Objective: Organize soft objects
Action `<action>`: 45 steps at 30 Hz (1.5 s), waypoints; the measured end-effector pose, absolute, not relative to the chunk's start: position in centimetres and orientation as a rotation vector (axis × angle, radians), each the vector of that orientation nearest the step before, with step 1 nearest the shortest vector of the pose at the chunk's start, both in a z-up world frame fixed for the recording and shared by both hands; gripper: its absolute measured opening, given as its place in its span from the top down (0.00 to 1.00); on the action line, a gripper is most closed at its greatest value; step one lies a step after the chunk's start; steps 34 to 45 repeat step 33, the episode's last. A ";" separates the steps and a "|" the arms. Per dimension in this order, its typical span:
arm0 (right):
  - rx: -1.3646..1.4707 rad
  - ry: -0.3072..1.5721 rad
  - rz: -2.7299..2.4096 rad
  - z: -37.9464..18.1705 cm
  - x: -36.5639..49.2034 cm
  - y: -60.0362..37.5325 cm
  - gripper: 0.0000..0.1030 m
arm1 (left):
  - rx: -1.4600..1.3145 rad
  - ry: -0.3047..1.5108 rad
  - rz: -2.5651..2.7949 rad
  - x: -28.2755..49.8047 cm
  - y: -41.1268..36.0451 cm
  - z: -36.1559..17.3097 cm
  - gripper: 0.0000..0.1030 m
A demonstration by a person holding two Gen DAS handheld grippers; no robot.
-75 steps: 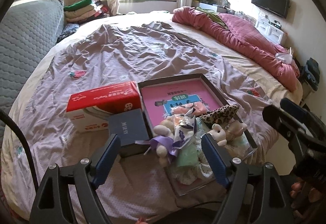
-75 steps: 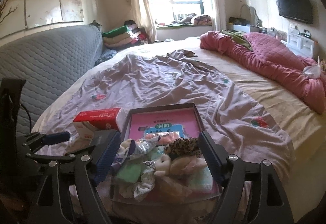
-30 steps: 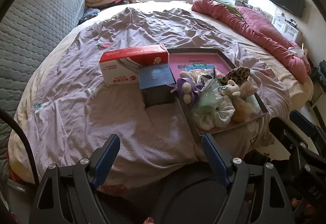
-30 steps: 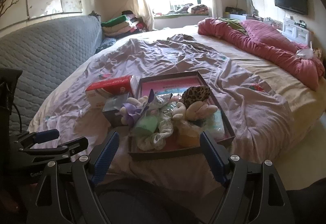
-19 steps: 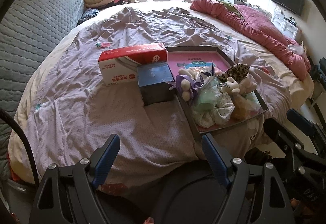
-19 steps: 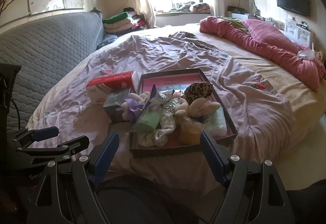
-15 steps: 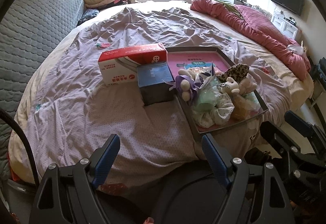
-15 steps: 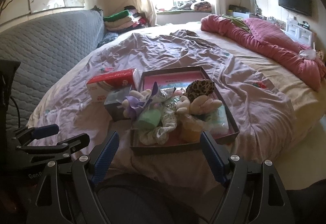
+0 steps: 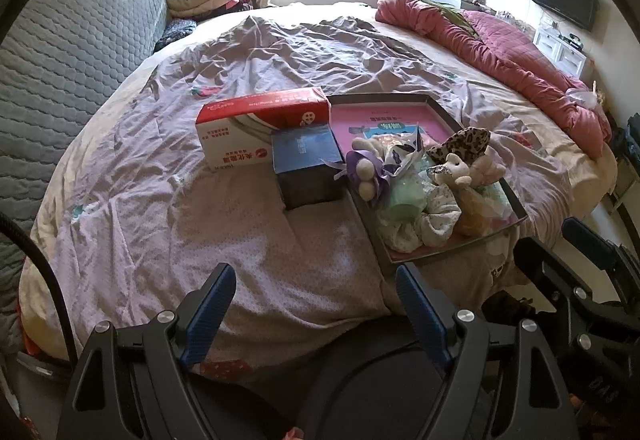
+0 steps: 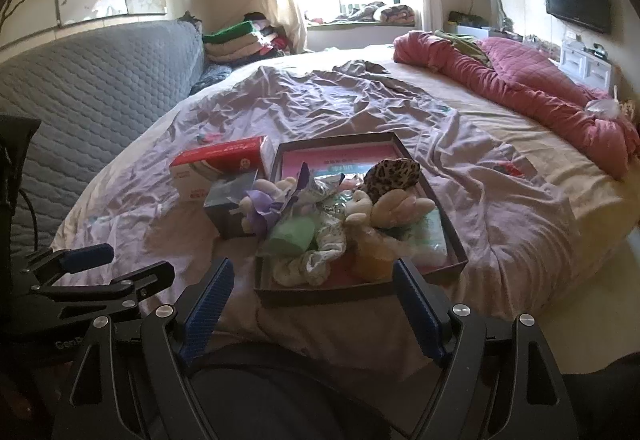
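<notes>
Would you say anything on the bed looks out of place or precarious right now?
Yes: the tray sits at the bed's near edge, its near corner seemingly overhanging. The soft toys and scrunchies are heaped loosely, and a purple plush leans over the rim toward the dark blue box.

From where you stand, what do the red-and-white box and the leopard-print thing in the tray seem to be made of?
The red-and-white box looks like printed cardboard: flat faces, sharp edges, a slight sheen. The leopard-print thing looks like soft fabric, probably plush, matte and slumped out of shape on the pile in the tray.
</notes>
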State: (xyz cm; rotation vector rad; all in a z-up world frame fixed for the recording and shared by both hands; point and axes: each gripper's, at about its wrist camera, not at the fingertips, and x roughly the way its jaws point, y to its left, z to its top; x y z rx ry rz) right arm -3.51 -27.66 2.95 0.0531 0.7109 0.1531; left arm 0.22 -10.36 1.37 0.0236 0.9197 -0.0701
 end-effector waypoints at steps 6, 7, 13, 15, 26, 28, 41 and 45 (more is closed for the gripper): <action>0.053 0.711 0.152 3.0 -3.4 -27.7 0.20 | 0.029 0.922 -0.069 0.3 -10.5 1.4 0.21; 0.053 0.711 0.152 3.0 -3.4 -27.7 0.20 | 0.028 0.924 -0.069 0.3 -10.5 1.4 0.21; 0.051 0.713 0.150 3.0 -3.4 -27.8 0.20 | 0.030 0.930 -0.068 0.3 -10.5 1.2 0.21; 0.050 0.712 0.150 2.9 -3.4 -27.8 0.20 | 0.033 0.934 -0.068 0.3 -10.5 1.1 0.21; 0.048 0.710 0.140 2.7 -3.5 -27.9 0.20 | 0.038 0.942 -0.058 0.4 -10.3 0.8 0.21; 0.051 0.710 0.139 2.6 -3.4 -27.9 0.20 | 0.039 0.942 -0.058 0.4 -10.5 0.6 0.21; 0.052 0.710 0.142 1.9 -3.0 -28.3 0.20 | 0.022 0.944 -0.068 0.6 -10.3 0.0 0.21; 0.052 0.710 0.142 1.9 -3.0 -28.3 0.20 | 0.022 0.944 -0.068 0.6 -10.3 0.0 0.21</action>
